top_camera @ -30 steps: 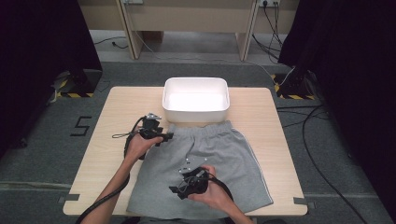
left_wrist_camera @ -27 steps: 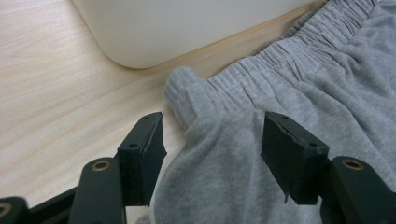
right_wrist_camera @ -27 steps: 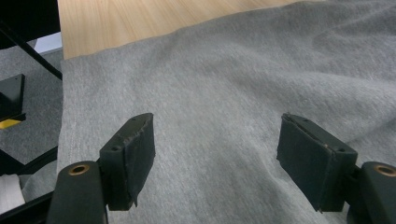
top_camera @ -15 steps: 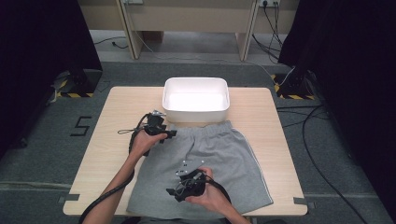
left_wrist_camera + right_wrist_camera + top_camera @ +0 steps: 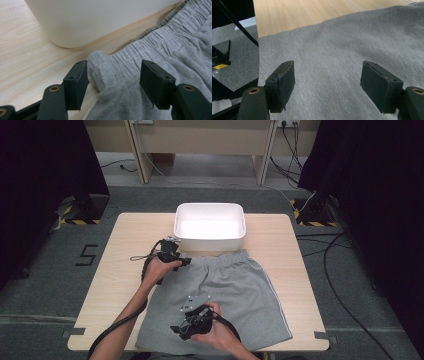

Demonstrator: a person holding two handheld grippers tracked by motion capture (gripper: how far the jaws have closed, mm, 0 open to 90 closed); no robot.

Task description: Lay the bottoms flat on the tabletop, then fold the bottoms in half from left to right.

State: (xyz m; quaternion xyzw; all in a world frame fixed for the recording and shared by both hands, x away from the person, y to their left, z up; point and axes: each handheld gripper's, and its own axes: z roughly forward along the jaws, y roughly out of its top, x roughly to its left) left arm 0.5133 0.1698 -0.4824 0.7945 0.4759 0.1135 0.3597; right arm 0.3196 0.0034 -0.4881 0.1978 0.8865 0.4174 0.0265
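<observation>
Left tool (image 5: 113,82) gapes, straddling shorts (image 5: 175,45) waistband corner.

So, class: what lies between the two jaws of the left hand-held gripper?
In the left gripper view, the bunched waistband corner of the grey shorts sits between the open jaws of the left hand-held gripper, not yet pinched.

Grey shorts (image 5: 230,295) are lying flat, their bunched waistband corner sitting between the left gripper (image 5: 113,77)'s parted jaws, one leg spreading under the right gripper (image 5: 327,82).
</observation>
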